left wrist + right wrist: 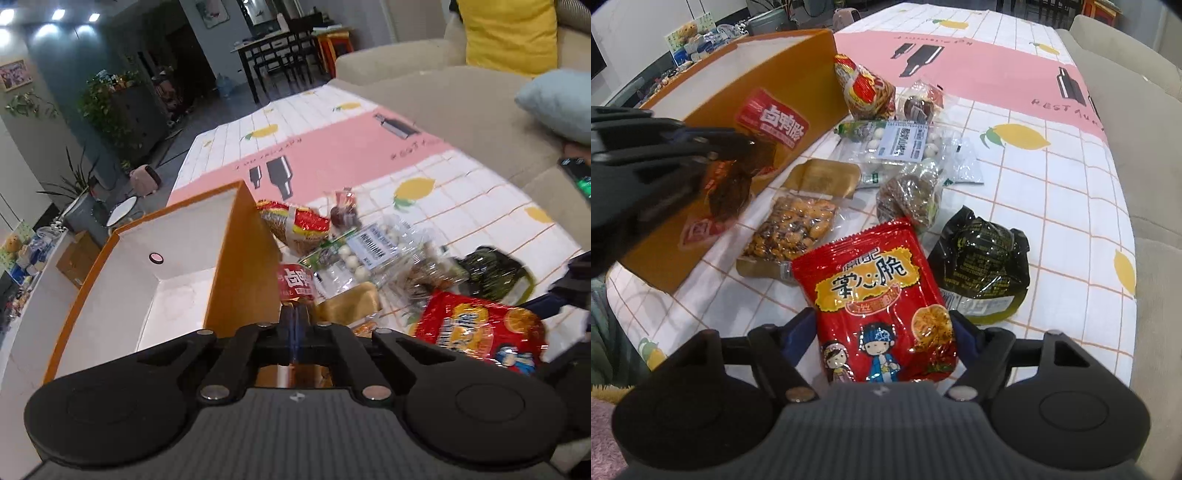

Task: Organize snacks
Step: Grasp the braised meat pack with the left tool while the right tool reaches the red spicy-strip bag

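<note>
Now | left claw [738, 147] clamped on red duck-neck packet [753, 147], held beside orange box [236, 258] wall | right claw [882, 332] spread wide around red noodle-snack bag [882, 302] lying on table [1052, 192] | advice: lift the packet clear over the rim before releasing.

I see a beige sofa [424, 92] with a yellow cushion [509, 33] beside the table's lemon-print cloth [461, 206]. Farther off stand a dark dining table [273, 46], potted plants [107, 107] and bright ceiling lights [55, 14].
</note>
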Available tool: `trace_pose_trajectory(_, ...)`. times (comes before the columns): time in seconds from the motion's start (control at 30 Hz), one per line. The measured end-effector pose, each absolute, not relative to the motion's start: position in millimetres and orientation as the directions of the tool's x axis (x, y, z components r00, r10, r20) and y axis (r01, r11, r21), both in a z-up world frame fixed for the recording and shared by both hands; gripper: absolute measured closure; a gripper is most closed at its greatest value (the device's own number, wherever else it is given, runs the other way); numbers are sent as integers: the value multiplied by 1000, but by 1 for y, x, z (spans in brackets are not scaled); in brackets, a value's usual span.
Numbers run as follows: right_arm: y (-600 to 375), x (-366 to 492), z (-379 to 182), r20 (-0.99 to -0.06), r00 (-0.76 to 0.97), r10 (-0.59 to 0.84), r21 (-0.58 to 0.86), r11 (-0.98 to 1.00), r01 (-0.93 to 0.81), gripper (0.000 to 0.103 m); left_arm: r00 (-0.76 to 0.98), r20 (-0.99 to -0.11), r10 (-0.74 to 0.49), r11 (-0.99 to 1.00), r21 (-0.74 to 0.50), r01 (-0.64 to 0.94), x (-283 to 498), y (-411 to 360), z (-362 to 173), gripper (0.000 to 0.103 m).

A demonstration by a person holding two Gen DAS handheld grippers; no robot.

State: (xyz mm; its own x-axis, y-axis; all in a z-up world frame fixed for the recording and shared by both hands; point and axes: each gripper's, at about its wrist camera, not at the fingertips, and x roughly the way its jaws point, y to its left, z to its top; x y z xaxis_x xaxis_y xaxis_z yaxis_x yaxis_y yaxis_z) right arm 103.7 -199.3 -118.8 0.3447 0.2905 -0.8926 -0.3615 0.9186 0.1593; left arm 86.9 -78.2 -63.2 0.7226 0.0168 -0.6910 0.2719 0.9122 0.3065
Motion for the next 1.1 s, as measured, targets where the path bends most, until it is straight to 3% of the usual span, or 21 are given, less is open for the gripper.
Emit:
trace_pose_trajectory(0.23, -200, 94, -111, -885, 352, 304, 169, 916, -365, 31, 652, -749, -118, 933, 142, 332, 65, -66, -49, 103)
trace_pose_trajectory(0.7, -196, 80, -121, -908, 306, 286, 155, 908, -388, 31, 557, -792, -250, 894, 31, 447, 46, -71, -65, 102)
trace_pose_trajectory(1.1, -192, 80, -124, -909, 294, 294, 160, 901, -404, 31, 516, -847, -129, 907, 110, 407, 54, -70, -88, 95)
